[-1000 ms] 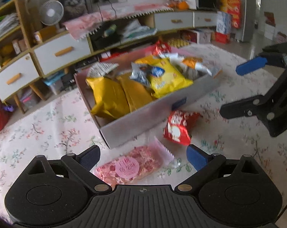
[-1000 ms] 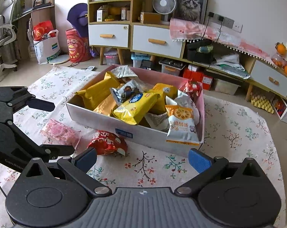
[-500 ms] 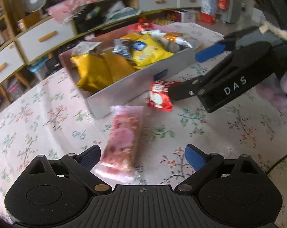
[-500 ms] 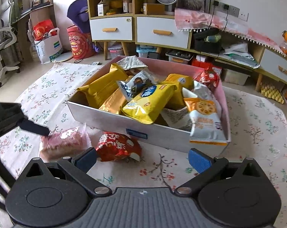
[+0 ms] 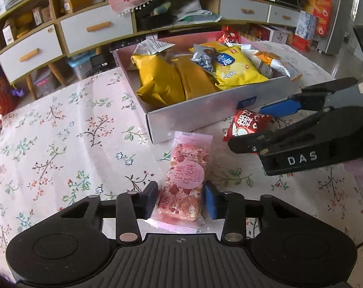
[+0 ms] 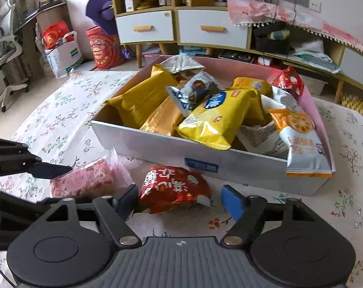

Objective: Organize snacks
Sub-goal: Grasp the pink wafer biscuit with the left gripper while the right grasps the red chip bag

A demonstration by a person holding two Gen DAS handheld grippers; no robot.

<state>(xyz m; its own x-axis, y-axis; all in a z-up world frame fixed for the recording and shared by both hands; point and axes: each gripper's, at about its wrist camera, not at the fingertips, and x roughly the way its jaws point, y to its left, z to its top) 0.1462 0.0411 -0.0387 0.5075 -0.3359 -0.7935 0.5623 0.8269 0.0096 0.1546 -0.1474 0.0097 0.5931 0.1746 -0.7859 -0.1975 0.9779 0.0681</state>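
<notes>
Lying on the floral cloth (image 5: 61,129) just in front of the snack box (image 5: 205,110), a pink nougat packet (image 5: 185,182) is now pinched by the left gripper (image 5: 180,202), whose jaws have just closed on it. Beside it, the right gripper (image 6: 179,200) has been narrowing around a red packet (image 6: 174,187), one pad not yet touching. Both look ready to lift, though the box is already heaped with yellow bags (image 6: 212,117)

Left claw (image 5: 180,199) has just closed onto the pink packet (image 5: 183,180); right claw (image 6: 179,201) has narrowed around the red packet (image 6: 173,187) beside the box (image 6: 229,165).
</notes>
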